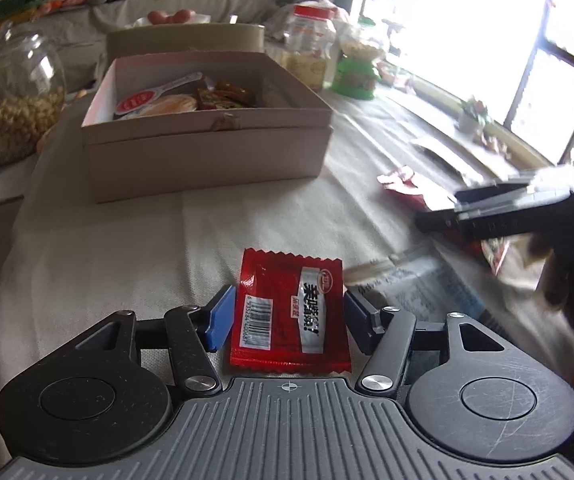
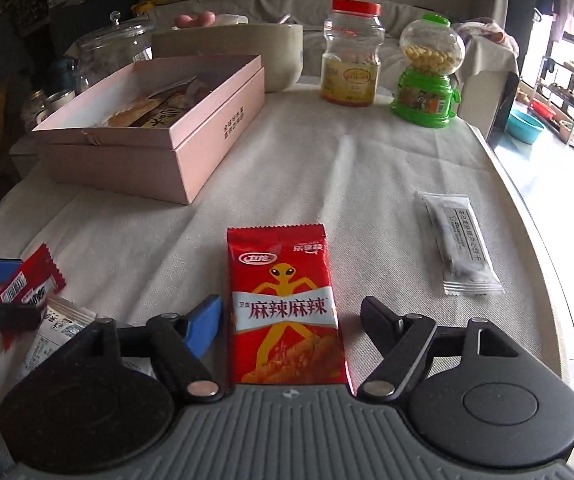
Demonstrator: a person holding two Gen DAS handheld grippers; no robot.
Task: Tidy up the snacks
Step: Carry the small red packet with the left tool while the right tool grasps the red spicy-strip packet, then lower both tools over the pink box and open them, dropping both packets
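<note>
A small red packet [image 1: 290,312] with a barcode lay flat on the pale tablecloth [image 1: 167,232], between the fingers of the left gripper [image 1: 287,314]; its jaws stood spread, the blue pads [image 1: 219,322] just beside the packet's edges, not pressing. A larger red snack packet [image 2: 285,312] (printed with a yellow figure) lay between the spread jaws of the right gripper [image 2: 291,320], clear of both fingers. A grey-white wrapped bar [image 2: 459,244] lay apart to its right. Farther back stood the open pink box [image 2: 159,136] holding several snacks, then a red-capped jar [image 2: 352,52] and a green candy dispenser [image 2: 427,76].
</note>
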